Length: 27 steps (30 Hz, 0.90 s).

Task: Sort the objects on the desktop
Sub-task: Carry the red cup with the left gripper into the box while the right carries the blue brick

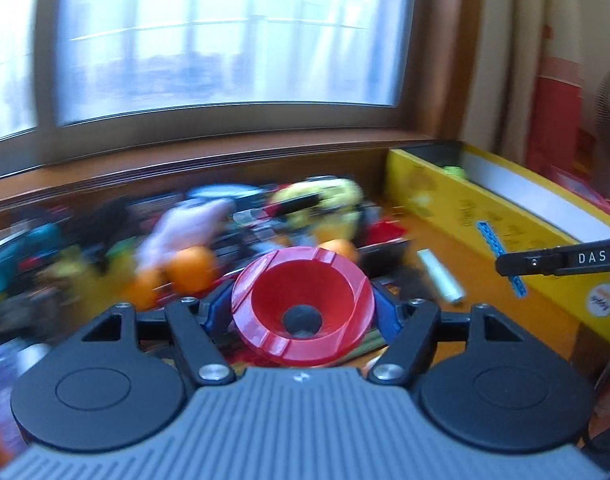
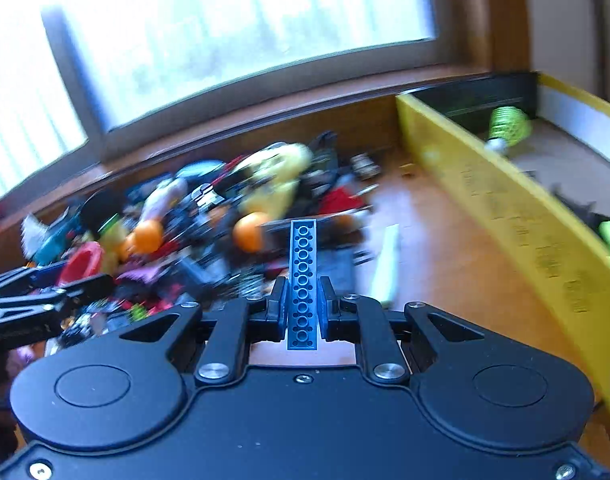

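"DAS" reads on the right tongs (image 1: 561, 261), clamped on a blue studded brick (image 2: 303, 284). The left tongs (image 1: 303, 312) grip a red ashtray (image 1: 303, 304) above the counter (image 2: 425, 232). A blurred toy pile (image 2: 209, 216) lies beside the yellow box (image 2: 505, 208).

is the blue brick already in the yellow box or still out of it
Out. The blue brick is clamped in the right gripper, held above the desk left of the yellow box.

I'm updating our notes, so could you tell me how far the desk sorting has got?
Done: a few items, including a green one, lie in the yellow box. In hand: left claw holds a red dish, right claw a blue brick. Left: most of the pile.
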Each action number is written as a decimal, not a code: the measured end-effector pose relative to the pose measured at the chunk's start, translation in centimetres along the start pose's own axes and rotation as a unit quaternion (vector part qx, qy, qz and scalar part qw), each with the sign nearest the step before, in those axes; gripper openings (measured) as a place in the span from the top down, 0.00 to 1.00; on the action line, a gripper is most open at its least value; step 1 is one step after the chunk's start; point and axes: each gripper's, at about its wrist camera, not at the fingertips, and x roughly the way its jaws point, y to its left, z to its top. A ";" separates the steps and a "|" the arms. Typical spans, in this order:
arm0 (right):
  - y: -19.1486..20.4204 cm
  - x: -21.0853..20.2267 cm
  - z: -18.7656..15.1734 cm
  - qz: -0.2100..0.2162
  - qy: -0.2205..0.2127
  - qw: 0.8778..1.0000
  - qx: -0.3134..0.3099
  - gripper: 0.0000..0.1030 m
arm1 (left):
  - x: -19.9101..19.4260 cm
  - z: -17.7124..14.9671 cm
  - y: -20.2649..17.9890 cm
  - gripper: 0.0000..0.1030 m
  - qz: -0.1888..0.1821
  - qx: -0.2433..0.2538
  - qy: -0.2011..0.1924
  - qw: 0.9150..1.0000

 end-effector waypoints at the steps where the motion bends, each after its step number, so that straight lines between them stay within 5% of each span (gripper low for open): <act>1: -0.9 -0.5 0.3 -0.006 -0.005 1.000 0.005 0.86 | 0.7 0.5 -0.9 0.30 -0.013 0.005 0.000 1.000; 15: -13.6 -5.9 4.3 -0.071 -0.064 0.994 0.059 0.86 | 11.0 8.4 -16.9 0.30 -0.146 0.085 -0.010 0.986; 27: -23.0 -5.5 4.1 -0.113 -0.025 0.985 0.130 0.84 | 19.0 10.3 -25.4 0.26 -0.148 0.123 0.034 0.981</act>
